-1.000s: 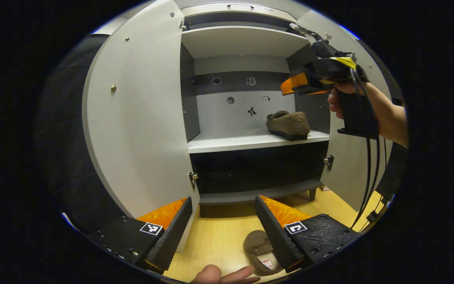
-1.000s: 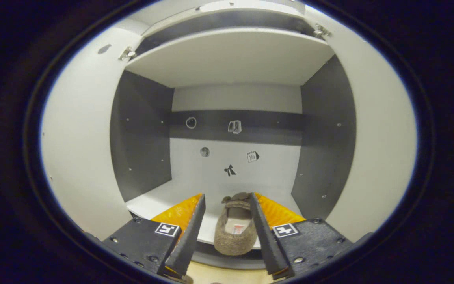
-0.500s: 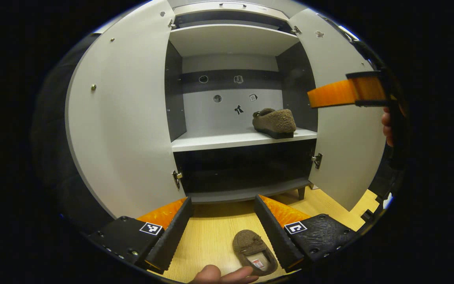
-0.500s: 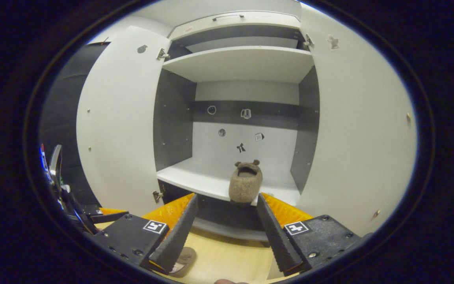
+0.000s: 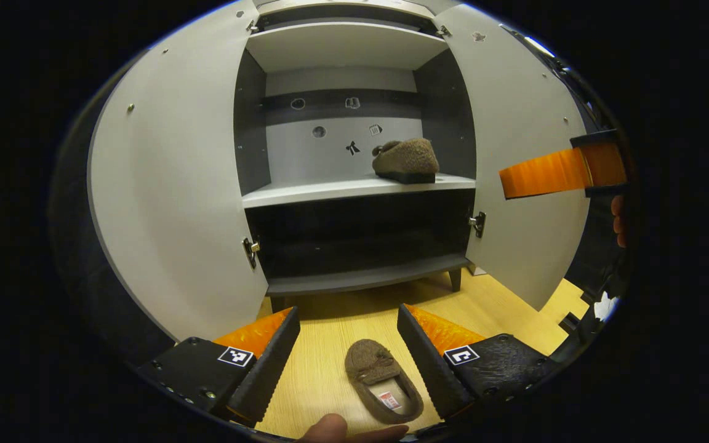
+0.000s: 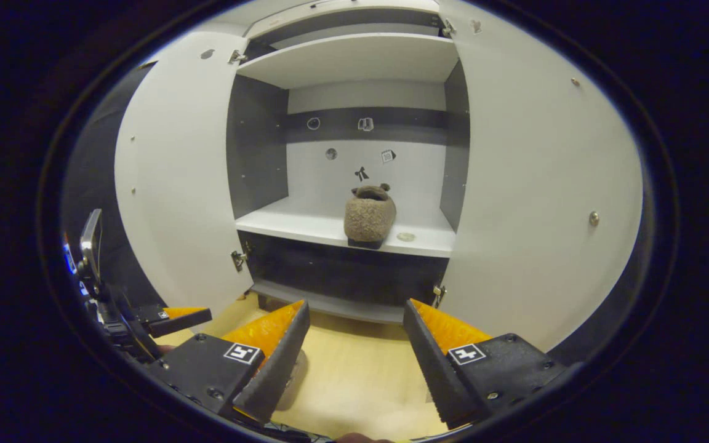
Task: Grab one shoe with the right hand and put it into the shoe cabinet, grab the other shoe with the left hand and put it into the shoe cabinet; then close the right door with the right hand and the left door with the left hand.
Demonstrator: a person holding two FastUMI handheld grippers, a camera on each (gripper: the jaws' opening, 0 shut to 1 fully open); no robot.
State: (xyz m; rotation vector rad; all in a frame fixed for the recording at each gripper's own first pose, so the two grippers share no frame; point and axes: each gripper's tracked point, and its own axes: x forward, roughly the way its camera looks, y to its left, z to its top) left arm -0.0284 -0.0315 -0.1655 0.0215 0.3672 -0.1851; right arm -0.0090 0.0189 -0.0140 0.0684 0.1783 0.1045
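Observation:
One brown fuzzy shoe (image 5: pixel 405 161) (image 6: pixel 368 215) rests on the middle shelf (image 5: pixel 305 192) of the open white shoe cabinet, towards its right side. The other brown shoe (image 5: pixel 382 381) lies on the wooden floor, toe towards the cabinet. My left gripper (image 5: pixel 347 314) is open above it, and the shoe shows between and beyond the fingers, touching neither. My right gripper (image 6: pixel 356 306) is open with nothing in it, well back from the shelf. It also shows at the right edge of the left gripper view (image 5: pixel 560 172).
Both cabinet doors stand wide open, the left door (image 5: pixel 170 203) (image 6: pixel 170 184) and the right door (image 5: pixel 514 203) (image 6: pixel 533 215). A dark lower shelf (image 5: pixel 360 277) sits just above the floor (image 5: pixel 330 332). A small disc (image 6: pixel 405 236) lies on the shelf near the shoe. My left gripper (image 6: pixel 170 317) shows low left.
My right gripper has drawn back out of the cabinet, leaving the shoe on the shelf. My left gripper has shifted so the floor shoe now lies more centrally between its fingers.

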